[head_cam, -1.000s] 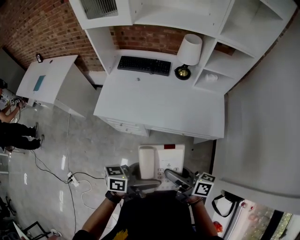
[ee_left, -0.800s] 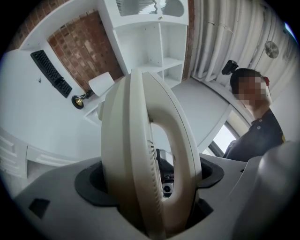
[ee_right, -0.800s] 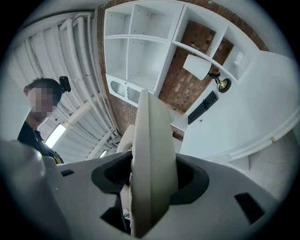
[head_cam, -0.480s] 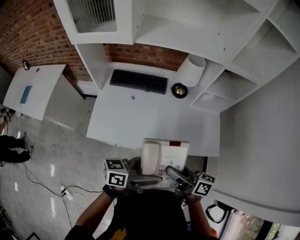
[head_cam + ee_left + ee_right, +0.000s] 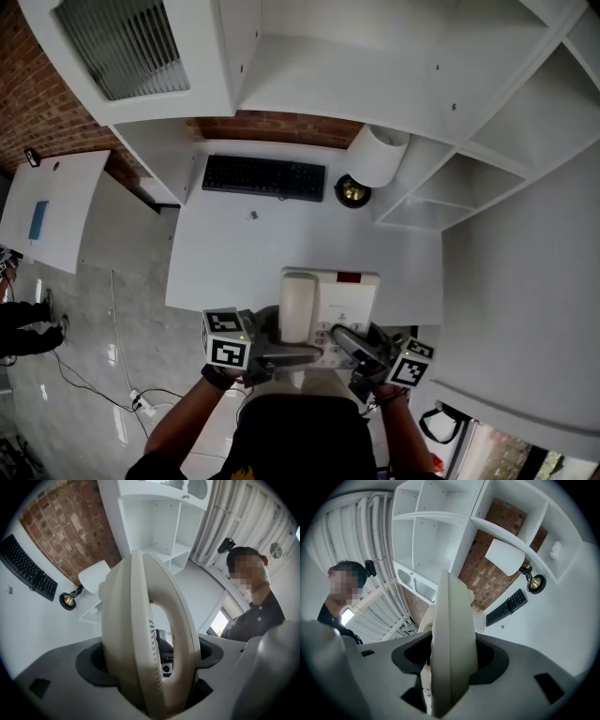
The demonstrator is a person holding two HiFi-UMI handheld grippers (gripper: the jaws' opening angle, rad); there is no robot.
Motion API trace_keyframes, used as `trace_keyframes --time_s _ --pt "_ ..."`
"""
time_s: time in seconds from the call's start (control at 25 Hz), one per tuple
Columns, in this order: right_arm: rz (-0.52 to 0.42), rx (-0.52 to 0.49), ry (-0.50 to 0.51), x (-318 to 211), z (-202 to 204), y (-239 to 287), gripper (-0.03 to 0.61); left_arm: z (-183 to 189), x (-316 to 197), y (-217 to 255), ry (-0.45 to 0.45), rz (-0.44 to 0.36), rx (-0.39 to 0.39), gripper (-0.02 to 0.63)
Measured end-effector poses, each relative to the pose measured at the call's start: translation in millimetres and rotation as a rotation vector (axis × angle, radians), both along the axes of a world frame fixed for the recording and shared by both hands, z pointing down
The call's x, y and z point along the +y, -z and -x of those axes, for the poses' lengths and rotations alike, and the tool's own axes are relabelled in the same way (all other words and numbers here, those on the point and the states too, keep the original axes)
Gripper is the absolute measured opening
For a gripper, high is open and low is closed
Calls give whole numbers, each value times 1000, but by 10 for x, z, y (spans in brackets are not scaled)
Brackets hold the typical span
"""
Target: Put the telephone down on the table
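The beige telephone (image 5: 342,298), its handset (image 5: 298,309) lying in the cradle on its left side, hangs level over the front edge of the white table (image 5: 234,262). My left gripper (image 5: 284,353) is shut on the telephone's near left end, where the handset (image 5: 140,634) fills the gap between the jaws. My right gripper (image 5: 345,344) is shut on the near right end, and the telephone's (image 5: 451,634) thin edge stands clamped between its jaws. The telephone's underside is hidden.
A black keyboard (image 5: 263,176) lies at the back of the table, with a white-shaded lamp (image 5: 377,155) on a brass foot to its right. A small object (image 5: 253,216) sits mid-table. White shelves (image 5: 450,187) rise behind and to the right. A side table (image 5: 56,206) stands at the left.
The table has come closer under the telephone, which both grippers have carried forward. Its far end now lies over the table's front edge. Both grips are unchanged.
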State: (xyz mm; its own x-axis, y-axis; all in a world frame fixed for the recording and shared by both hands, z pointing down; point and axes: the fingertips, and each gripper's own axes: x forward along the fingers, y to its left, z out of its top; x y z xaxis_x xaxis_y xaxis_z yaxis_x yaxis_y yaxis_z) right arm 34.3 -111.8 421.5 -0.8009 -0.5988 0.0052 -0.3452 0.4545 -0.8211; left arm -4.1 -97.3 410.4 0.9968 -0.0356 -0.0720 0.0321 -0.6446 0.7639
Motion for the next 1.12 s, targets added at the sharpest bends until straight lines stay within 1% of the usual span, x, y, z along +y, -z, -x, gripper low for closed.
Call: trace_keyframes --time_s 0.24,0.44,0.6,0.76,0.88,1.0,1.12 --pt "8 3 21 -506 -108 -263 219 -112 -506 -264 22 13 -10 466" --pt "34 -10 22 -880 -182 -640 219 -184 -883 -634 27 37 -28 466" --pt "36 -5 20 -1071 -216 -966 219 -225 -1067 -984 12 48 -39 467" --pt "82 -21 21 -1189 -241 -1381 218 -245 -1192 -1377 15 85 -54 468" --pt "131 -42 17 -1308 -270 -1682 218 -266 -1332 -1656 34 131 -49 467" --pt "177 -61 16 -1400 -293 -1955 218 -297 -1436 -1931 40 180 -60 468" --pt "211 -50 11 -1460 -321 -2218 218 -314 -1514 -2170 35 203 -53 468"
